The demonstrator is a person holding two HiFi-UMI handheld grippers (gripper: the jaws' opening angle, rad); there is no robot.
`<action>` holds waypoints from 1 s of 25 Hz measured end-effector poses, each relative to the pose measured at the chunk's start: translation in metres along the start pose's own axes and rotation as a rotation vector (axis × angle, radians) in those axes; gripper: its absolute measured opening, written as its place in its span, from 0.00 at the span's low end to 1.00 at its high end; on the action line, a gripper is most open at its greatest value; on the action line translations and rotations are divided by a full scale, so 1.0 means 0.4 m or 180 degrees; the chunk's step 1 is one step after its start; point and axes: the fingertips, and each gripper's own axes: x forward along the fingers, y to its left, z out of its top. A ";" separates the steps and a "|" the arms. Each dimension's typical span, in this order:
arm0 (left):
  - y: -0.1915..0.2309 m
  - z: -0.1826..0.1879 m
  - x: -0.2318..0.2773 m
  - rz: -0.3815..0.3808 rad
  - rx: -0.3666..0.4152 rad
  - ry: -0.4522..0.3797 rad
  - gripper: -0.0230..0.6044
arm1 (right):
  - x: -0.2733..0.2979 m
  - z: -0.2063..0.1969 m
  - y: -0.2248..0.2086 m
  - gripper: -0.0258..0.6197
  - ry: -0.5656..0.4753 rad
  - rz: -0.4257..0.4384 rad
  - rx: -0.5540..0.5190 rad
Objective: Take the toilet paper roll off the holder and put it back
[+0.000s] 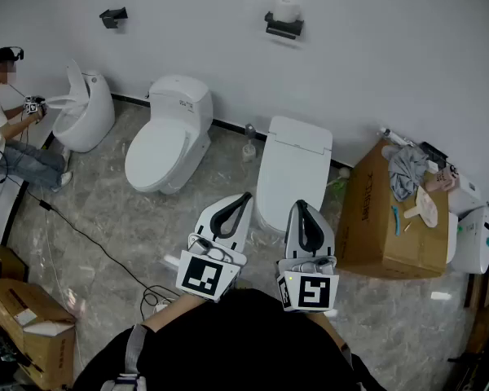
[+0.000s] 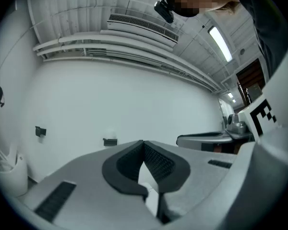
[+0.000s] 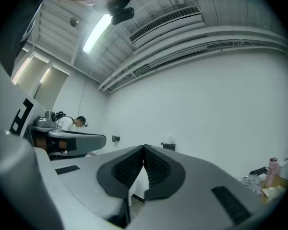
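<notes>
Approach stage: left gripper [image 1: 243, 197] and right gripper [image 1: 301, 205] fingers clenched, empty, well apart from toilet paper roll [image 1: 287, 10] on holder [image 1: 283, 28]; next: advance, open

Glossy ceramic toilet [image 1: 167, 137], matt cardboard box [image 1: 387, 218]

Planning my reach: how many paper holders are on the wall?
2: an empty holder upper left; a second holder, centre, bearing the toilet paper roll. None looks hidden.

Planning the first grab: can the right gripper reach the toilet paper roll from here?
Probably not yet. The right gripper is shut and far short of the toilet paper roll on its wall holder; a lidded toilet stands between, though nothing covers the roll.
</notes>
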 end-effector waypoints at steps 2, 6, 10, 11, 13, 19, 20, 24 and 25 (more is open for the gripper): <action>0.005 0.000 0.004 0.0001 0.0005 0.0001 0.05 | 0.007 0.002 -0.001 0.07 -0.0016 -0.0010 -0.0008; 0.014 -0.004 0.011 0.0002 0.0000 -0.0006 0.05 | 0.020 -0.006 0.002 0.07 -0.0004 -0.0016 0.0006; 0.039 -0.008 0.017 -0.0017 -0.0044 -0.0002 0.05 | 0.042 -0.012 0.015 0.07 0.0000 -0.0014 0.0070; 0.047 -0.009 0.019 -0.0025 -0.0055 0.0002 0.05 | 0.048 -0.013 0.018 0.07 -0.0006 -0.0009 0.0108; 0.062 -0.012 0.025 -0.0043 -0.0067 0.0004 0.05 | 0.064 -0.016 0.022 0.07 -0.0007 -0.0009 0.0160; 0.112 -0.020 0.058 -0.0149 -0.0103 0.0006 0.05 | 0.125 -0.035 0.042 0.07 0.0025 -0.0048 0.0170; 0.119 -0.023 0.063 -0.0168 -0.0113 0.0012 0.05 | 0.133 -0.041 0.046 0.07 0.0036 -0.0054 0.0169; 0.146 -0.031 0.086 -0.0219 -0.0136 0.0020 0.05 | 0.170 -0.064 0.058 0.07 0.0076 -0.0064 0.0172; 0.154 -0.031 0.090 -0.0226 -0.0142 0.0023 0.05 | 0.179 -0.065 0.057 0.07 0.0084 -0.0074 0.0180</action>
